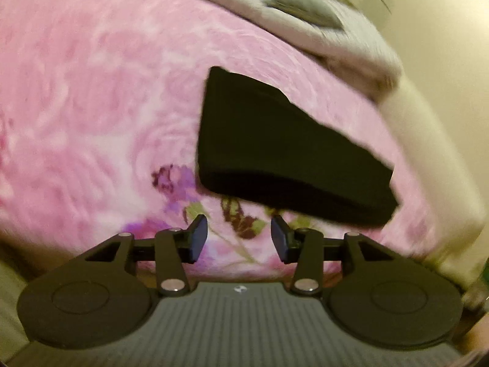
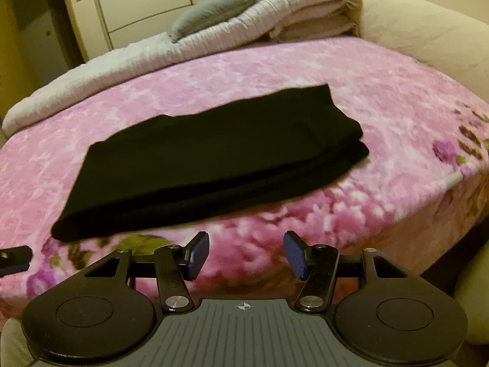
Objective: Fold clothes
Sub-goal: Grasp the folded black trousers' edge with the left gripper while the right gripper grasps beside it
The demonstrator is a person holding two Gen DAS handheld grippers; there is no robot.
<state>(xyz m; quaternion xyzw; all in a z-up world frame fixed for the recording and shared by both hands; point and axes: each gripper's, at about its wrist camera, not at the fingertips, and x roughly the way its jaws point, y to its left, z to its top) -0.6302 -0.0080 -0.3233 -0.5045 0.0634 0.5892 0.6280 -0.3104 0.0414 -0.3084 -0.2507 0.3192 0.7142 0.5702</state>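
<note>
A black garment point(image 2: 211, 159) lies folded into a long flat bundle on the pink flowered blanket point(image 2: 382, 98). In the left wrist view the same black garment point(image 1: 284, 153) lies just beyond and to the right of my left gripper point(image 1: 239, 238), which is open with nothing between its blue pads. My right gripper point(image 2: 246, 252) is open too, hovering above the blanket near the bed's front edge, just short of the garment's near fold. A tip of the left gripper point(image 2: 13, 258) shows at the left border of the right wrist view.
A stack of folded white and beige bedding point(image 2: 305, 9) and a grey pillow point(image 2: 214, 12) lie at the far end of the bed. A cream padded bed surround point(image 2: 428, 33) curves along the right. White cupboard doors point(image 2: 137, 3) stand behind.
</note>
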